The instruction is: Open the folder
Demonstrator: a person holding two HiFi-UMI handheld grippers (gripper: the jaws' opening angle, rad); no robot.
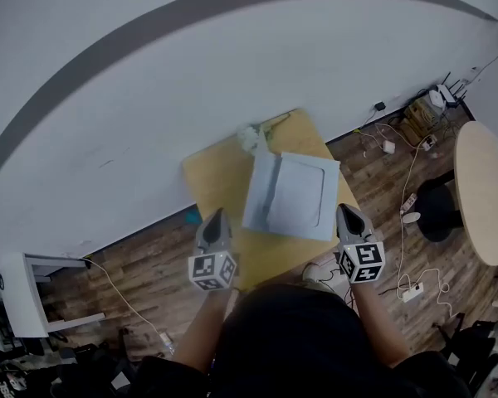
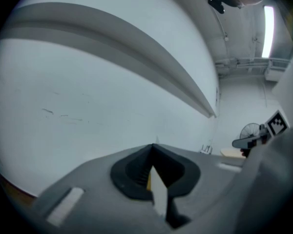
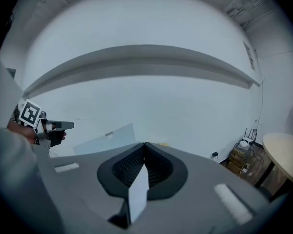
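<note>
A pale blue-grey folder [image 1: 303, 193] lies flat on a small yellow table [image 1: 216, 177], with a fold line down its left side. My left gripper [image 1: 217, 214] hangs shut over the table's near left corner, apart from the folder. My right gripper [image 1: 346, 210] is shut too, just off the folder's near right corner, holding nothing. In the left gripper view the jaws [image 2: 154, 147] meet in front of the white wall. In the right gripper view the jaws [image 3: 144, 145] are together, and a pale corner of the folder [image 3: 107, 135] shows above them.
A white crumpled object [image 1: 249, 137] sits at the table's far edge. A round beige table [image 1: 485, 193] and a black stool [image 1: 436, 210] stand to the right. Cables and power strips [image 1: 411, 288] lie on the wooden floor. A white shelf [image 1: 33, 293] stands at the left.
</note>
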